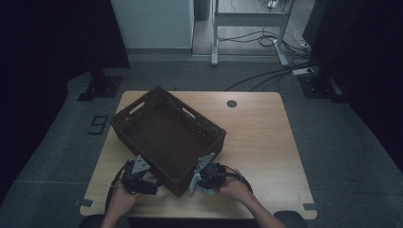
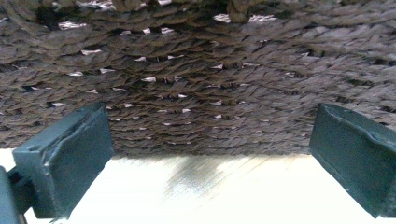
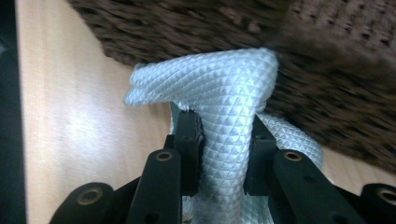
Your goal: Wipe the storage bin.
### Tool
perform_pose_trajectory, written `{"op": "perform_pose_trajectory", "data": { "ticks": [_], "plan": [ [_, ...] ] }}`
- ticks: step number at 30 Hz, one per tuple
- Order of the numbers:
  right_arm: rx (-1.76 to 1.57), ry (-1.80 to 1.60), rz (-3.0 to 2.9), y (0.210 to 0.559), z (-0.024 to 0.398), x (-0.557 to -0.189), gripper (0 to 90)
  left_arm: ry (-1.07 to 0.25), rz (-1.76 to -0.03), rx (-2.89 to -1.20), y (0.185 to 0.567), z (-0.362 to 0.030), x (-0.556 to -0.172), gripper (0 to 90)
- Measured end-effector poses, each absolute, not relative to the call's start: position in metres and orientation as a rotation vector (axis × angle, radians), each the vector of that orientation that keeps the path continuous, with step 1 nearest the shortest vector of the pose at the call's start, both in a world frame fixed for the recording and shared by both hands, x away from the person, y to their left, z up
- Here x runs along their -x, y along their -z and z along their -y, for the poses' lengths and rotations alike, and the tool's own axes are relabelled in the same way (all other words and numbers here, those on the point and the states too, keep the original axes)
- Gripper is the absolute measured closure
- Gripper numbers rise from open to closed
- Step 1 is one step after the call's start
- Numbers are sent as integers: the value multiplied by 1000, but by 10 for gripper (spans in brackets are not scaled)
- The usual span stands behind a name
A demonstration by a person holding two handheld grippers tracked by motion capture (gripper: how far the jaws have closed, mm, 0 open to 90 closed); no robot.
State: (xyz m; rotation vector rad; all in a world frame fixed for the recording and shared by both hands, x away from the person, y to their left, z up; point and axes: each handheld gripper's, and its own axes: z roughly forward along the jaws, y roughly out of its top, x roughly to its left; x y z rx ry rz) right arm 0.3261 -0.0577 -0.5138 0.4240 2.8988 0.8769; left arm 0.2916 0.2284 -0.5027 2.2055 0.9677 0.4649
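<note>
Cloth [image 3: 224, 116], soft and limp, is bunching inside the right gripper [image 3: 223, 135], pinched mid-fold beside the wicker basket [image 1: 166, 135], while the left gripper [image 2: 210, 158] is gaping wide.

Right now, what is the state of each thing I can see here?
Woven basket: upright on the table, nothing seen inside.
White cloth: pinched and bunched, close beside the basket wall.
Left gripper: jaws open, facing the basket.
Right gripper: jaws shut on the cloth.
</note>
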Motion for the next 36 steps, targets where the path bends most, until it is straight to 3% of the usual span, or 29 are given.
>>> {"op": "perform_pose_trajectory", "data": {
  "ticks": [36],
  "plan": [
    [-139,-944,-2995,511,9,-279,707,-446,-959,-2193,502,-230,-292,0]
  ]
}}
